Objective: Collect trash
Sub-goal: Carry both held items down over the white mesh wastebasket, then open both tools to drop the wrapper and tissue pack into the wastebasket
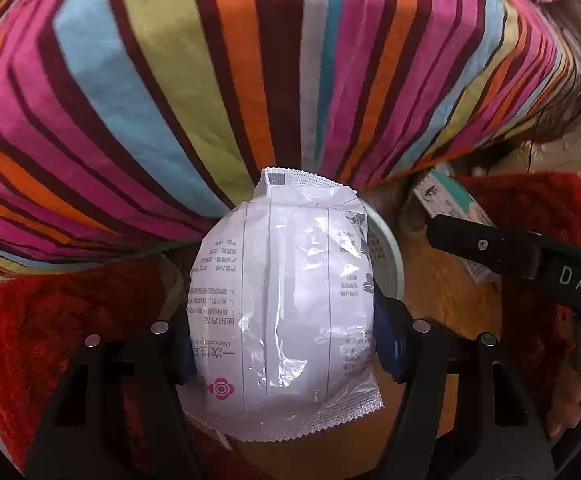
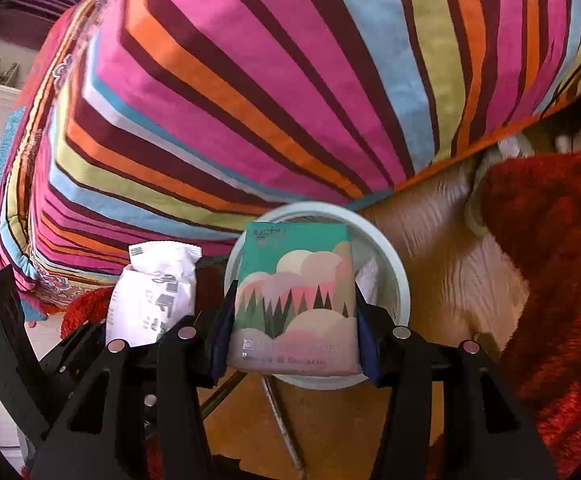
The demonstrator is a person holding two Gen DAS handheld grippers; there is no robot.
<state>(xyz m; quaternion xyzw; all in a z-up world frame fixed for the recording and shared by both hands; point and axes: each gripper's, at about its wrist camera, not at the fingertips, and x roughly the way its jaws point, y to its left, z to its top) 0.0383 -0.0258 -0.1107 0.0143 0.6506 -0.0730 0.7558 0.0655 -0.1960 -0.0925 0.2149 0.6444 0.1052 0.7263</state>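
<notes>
Both pairs of tongs hang over the pale round bin (image 2: 400, 276) that stands on the wooden floor (image 2: 446, 252) right against the foot of the bed.

The left tongs (image 1: 286, 338) are clamped on a puffy white plastic packet (image 1: 282, 312) printed with Chinese text and a small pink flower mark. Their blue pads (image 1: 388, 344) press on either side of it. In the left wrist view the packet covers most of the bin, of which only an arc of rim (image 1: 390, 248) peeks out on the packet's right side.

The right tongs (image 2: 290, 336) are closed narrowly on a small tissue pack (image 2: 296, 300) with a teal top, pink clouds and dark fir trees. It stands upright between the pads, directly above the bin's mouth. Something white lies inside the bin, just beyond the pack; I cannot tell what it is.

Seen from the right tongs, the white packet sits just left of the bin. Seen from the left tongs, a black finger of the right tongs, with the pack in it, lies to the right of the bin.

A bedspread (image 1: 218, 80) striped in pink, orange, blue, yellow-green and maroon drapes down behind the bin. Shaggy red rugs (image 2: 558, 280) lie on the floor on either side of the bin.
</notes>
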